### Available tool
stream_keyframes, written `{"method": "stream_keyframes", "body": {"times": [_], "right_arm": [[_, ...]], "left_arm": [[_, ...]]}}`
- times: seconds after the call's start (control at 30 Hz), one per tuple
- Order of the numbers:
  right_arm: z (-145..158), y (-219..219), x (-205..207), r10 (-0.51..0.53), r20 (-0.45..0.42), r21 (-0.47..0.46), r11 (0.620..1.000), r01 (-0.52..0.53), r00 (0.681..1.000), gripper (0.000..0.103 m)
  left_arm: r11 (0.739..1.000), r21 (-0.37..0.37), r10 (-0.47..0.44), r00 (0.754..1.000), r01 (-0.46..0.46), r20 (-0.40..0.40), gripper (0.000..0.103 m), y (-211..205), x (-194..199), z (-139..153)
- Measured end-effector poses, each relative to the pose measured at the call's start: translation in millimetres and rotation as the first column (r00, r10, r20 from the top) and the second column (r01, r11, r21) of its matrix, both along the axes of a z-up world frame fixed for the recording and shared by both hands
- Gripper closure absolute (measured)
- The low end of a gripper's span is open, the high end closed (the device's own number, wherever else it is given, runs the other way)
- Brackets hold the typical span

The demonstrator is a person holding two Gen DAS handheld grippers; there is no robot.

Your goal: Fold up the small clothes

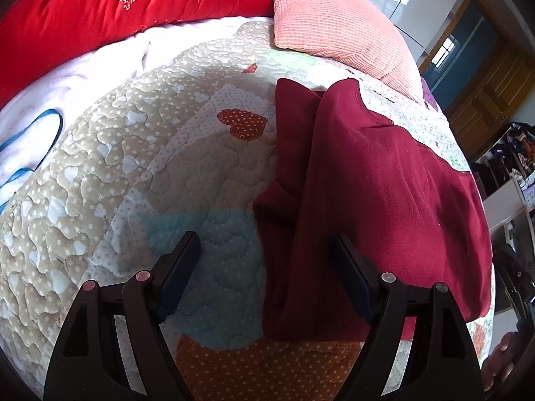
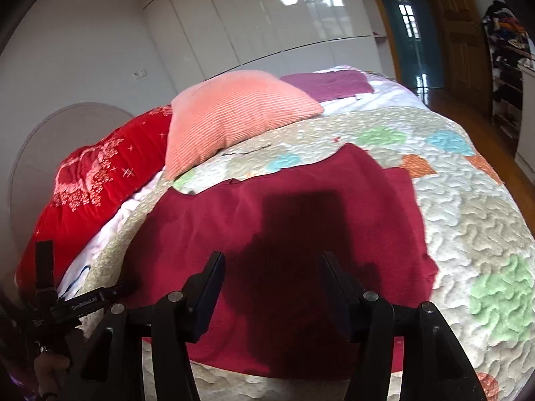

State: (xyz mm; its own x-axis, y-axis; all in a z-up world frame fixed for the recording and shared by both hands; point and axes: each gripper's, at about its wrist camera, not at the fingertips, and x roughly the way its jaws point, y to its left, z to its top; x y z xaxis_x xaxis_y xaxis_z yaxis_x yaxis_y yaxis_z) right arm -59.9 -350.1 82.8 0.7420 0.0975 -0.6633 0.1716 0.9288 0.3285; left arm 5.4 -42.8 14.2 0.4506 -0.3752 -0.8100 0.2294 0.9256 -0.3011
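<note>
Across the bed spreads a quilted patchwork bedspread [image 1: 110,173] in beige, blue, orange and green, with wide bare stretches to the left of the garment and along its right. On it lies the dark red fleece garment [image 2: 301,227], flat, one side folded over into a long ridge [image 1: 294,180] in the left wrist view, its hem near the bed's front edge. Behind it, apart, a red floral quilt [image 1: 100,10] and a salmon ribbed pillow [image 2: 230,113] rest along the far edge. My left gripper [image 1: 264,250] hovers spread wide over the folded edge, holding nothing. My right gripper [image 2: 272,267] is likewise spread, empty, above the garment's middle.
</note>
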Motion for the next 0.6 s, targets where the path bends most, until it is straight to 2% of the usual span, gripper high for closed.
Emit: {"method": "stream_keyframes", "body": {"times": [0.13, 0.2, 0.33, 0.37, 0.4, 0.53, 0.6], "right_arm": [[-9, 57, 64, 0.193, -0.112, 0.058, 0.981, -0.187, 0.975, 0.042], [-16, 79, 95, 0.225, -0.147, 0.054, 0.974, -0.219, 0.963, 0.042], [-30, 110, 152, 0.282, -0.194, 0.118, 0.958, -0.263, 0.939, 0.040], [-34, 119, 168, 0.300, -0.231, 0.109, 0.953, -0.282, 0.926, 0.032], [-39, 128, 180, 0.314, -0.269, 0.090, 0.949, -0.301, 0.910, 0.030], [-44, 155, 207, 0.346, -0.322, -0.012, 0.929, -0.369, 0.881, 0.029], [-47, 165, 215, 0.345, -0.350, -0.056, 0.920, -0.387, 0.871, 0.023]], "left_arm": [[0.999, -0.037, 0.011, 1.000, -0.011, -0.023, 0.022, 8, -3, 0], [0.999, -0.041, 0.007, 0.999, -0.009, -0.032, 0.022, 8, -3, -1], [0.999, -0.036, 0.001, 1.000, -0.002, -0.027, 0.022, 7, -4, -2], [0.999, -0.037, 0.002, 1.000, -0.003, -0.026, 0.022, 6, -3, -3], [0.999, -0.037, 0.002, 1.000, -0.003, -0.026, 0.022, 6, -3, -3], [0.999, -0.043, 0.000, 1.000, -0.001, -0.029, 0.021, 7, -1, -3], [0.999, -0.047, 0.001, 1.000, -0.003, -0.031, 0.021, 7, 1, -3]]}}
